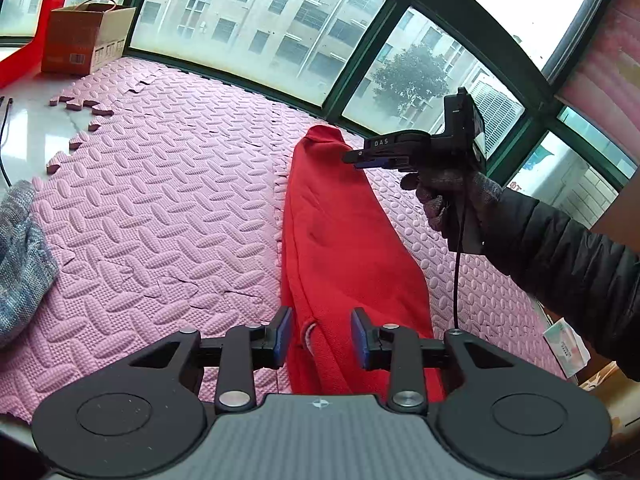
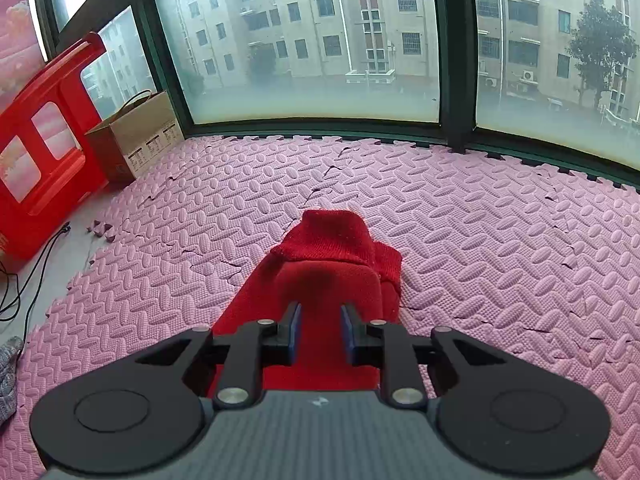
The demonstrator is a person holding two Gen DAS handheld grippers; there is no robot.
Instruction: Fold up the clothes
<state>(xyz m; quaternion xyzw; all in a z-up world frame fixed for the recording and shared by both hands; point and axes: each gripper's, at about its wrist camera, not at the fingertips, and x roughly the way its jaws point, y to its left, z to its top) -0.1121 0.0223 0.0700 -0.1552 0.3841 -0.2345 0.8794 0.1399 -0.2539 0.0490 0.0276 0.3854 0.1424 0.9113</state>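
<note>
A red garment (image 1: 340, 240) lies folded into a long narrow strip on the pink foam mat (image 1: 168, 184). My left gripper (image 1: 320, 336) is open, its blue pads either side of the strip's near end, above the cloth. My right gripper (image 1: 352, 158), seen from the side in the left wrist view, hovers at the strip's far ribbed end. In the right wrist view my right gripper (image 2: 319, 330) is open over the red garment (image 2: 328, 248), with the ribbed cuff just ahead of the fingers.
A grey knit garment (image 1: 20, 256) lies at the left of the mat. A cardboard box (image 1: 86, 38) and a red plastic stool (image 2: 40, 144) stand at the back left by the window. Black cables (image 2: 24, 280) lie on the bare floor.
</note>
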